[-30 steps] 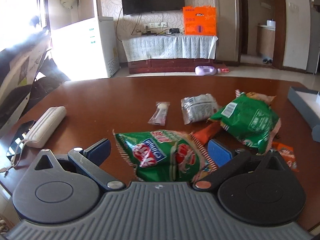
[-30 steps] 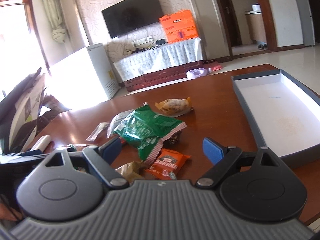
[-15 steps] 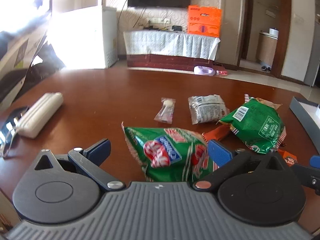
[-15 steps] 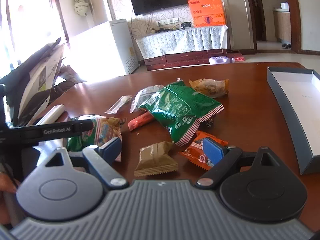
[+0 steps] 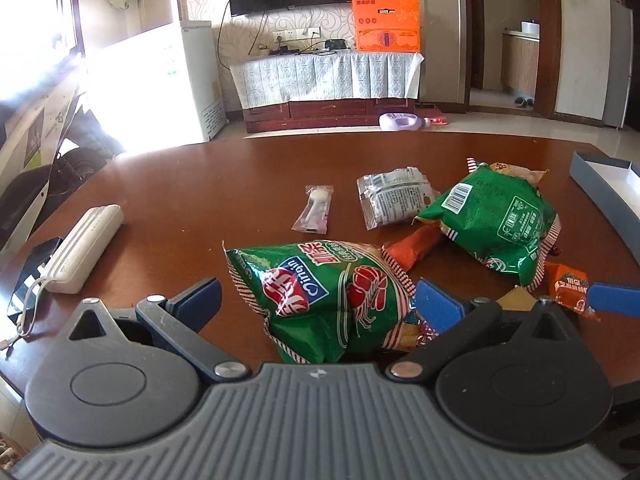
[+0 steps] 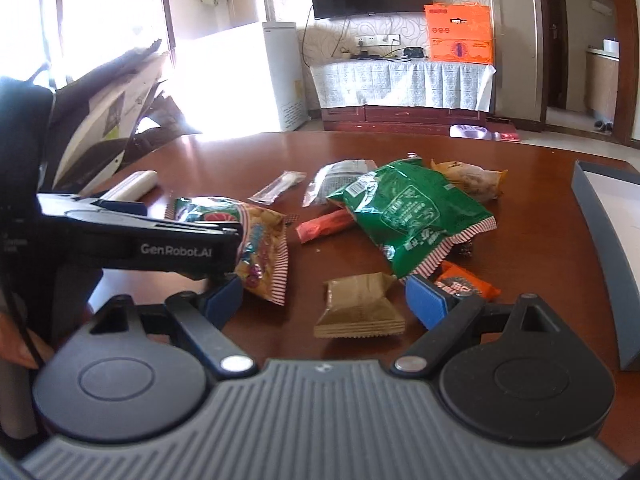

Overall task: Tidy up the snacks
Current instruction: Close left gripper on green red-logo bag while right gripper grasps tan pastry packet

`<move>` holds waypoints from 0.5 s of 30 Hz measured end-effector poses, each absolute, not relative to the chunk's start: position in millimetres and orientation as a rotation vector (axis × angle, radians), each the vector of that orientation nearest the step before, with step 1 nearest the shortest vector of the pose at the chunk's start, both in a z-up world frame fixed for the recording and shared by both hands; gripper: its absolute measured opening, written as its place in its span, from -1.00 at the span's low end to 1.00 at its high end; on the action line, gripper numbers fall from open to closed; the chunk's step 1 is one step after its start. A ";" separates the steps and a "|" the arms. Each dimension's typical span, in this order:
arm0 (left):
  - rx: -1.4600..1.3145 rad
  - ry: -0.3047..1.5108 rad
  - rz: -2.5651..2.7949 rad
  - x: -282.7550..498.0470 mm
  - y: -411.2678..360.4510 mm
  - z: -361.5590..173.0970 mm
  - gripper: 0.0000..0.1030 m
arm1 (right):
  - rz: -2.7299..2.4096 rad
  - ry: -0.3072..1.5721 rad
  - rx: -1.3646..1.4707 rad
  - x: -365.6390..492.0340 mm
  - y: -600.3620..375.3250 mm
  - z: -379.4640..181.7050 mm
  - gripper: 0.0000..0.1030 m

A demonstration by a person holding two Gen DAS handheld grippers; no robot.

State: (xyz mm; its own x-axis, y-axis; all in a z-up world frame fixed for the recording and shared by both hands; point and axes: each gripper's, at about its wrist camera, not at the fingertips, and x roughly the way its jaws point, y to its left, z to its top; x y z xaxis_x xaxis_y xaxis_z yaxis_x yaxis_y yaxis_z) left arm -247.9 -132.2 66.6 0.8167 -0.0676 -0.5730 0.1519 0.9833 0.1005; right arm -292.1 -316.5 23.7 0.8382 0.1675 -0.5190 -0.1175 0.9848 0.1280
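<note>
Snacks lie scattered on the brown table (image 5: 224, 184). My left gripper (image 5: 318, 300) is open, its fingers either side of a green shrimp-chip bag (image 5: 320, 292) lying on the table. My right gripper (image 6: 324, 300) is open around a small tan packet (image 6: 360, 308); its right finger is beside an orange packet (image 6: 466, 284). A second green bag (image 6: 408, 216), a red stick snack (image 6: 324, 226), a silver packet (image 5: 392, 200), a clear wrapped candy (image 5: 314, 214) and a yellow-brown bun pack (image 6: 468, 178) lie beyond. The left gripper's body (image 6: 140, 240) shows in the right wrist view.
A grey open box (image 6: 608, 240) with a white floor stands at the table's right edge. A white power bank (image 5: 80, 252) and a black phone (image 5: 30, 276) lie at the left. Bags and papers (image 6: 104, 120) are stacked off the left edge.
The right gripper has swung left and down, from over the orange packet to around the tan packet. The left gripper has risen slightly above the shrimp-chip bag, staying open.
</note>
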 end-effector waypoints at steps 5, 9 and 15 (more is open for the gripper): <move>0.159 0.612 -0.117 -248.4 -137.9 65.8 1.00 | 0.150 0.568 0.094 -295.0 -319.1 23.3 0.75; 0.168 0.627 -0.107 -245.3 -138.3 61.8 1.00 | 0.156 0.564 0.099 -296.4 -318.1 24.1 0.75; 0.143 0.671 -0.098 -235.3 -131.5 52.8 1.00 | 0.197 0.594 0.053 -290.8 -305.0 19.4 0.75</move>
